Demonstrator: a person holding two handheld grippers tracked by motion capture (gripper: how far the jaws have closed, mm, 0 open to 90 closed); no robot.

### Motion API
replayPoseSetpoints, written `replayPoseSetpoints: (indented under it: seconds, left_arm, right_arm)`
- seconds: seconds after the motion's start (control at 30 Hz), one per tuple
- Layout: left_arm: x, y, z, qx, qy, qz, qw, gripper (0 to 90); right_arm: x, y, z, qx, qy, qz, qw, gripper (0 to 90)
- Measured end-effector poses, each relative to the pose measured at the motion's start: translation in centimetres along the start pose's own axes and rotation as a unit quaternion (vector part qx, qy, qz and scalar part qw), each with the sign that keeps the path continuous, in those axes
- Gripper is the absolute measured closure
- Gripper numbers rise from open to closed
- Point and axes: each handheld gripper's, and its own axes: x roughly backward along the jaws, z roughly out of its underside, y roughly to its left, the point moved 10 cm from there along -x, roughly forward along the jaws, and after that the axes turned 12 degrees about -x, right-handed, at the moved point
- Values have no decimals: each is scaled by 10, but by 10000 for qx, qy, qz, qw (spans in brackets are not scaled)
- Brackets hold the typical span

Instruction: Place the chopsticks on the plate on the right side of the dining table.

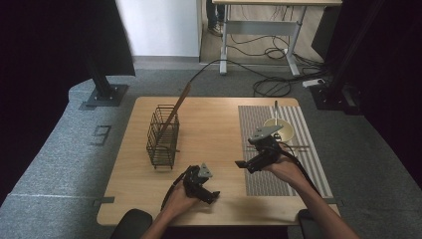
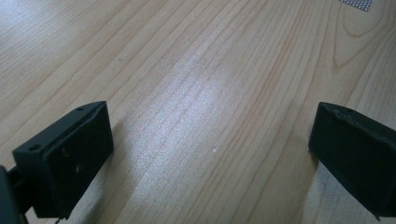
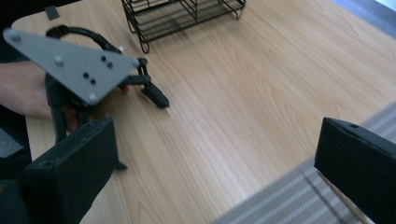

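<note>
My left gripper (image 1: 211, 196) rests low over the wooden table (image 1: 214, 124) near its front edge, held in a hand. In the left gripper view it (image 2: 210, 116) is open, with bare wood between the jaws. My right gripper (image 1: 244, 166) hovers at the left edge of a striped placemat (image 1: 278, 169) and points left. It (image 3: 215, 135) is open too, with nothing between the jaws. The right gripper view shows the left gripper's grey plate (image 3: 74, 65) and one of its fingers (image 3: 156, 96) ahead.
A black wire basket (image 1: 163, 137) stands on the left half of the table with a wooden stick (image 1: 175, 112) leaning in it. On the placemat sit a pale bowl (image 1: 286, 130) holding a utensil (image 1: 275, 107), and a thin stick (image 1: 293, 146).
</note>
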Motion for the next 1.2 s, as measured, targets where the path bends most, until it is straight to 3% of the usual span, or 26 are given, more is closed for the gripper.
replayPoseSetpoints:
  seconds: [0.37, 0.57, 1.03, 1.2]
  left_arm:
    - [-1, 0, -1, 17, 9, 0, 10000, 0]
    - [-1, 0, -1, 20, 4, -4, 10000, 0]
    - [0, -1, 0, 60, 15, -40, 10000, 0]
    - [0, -1, 0, 83, 7, -53, 10000, 0]
  right_arm:
    - [-26, 22, -29, 287, 148, -134, 9994, 0]
    - [-34, 37, -47, 338, 101, -353, 9988, 0]
    - [-58, 72, -77, 800, 175, -607, 9948, 0]
    - [-72, 85, -87, 855, 196, -755, 9933, 0]
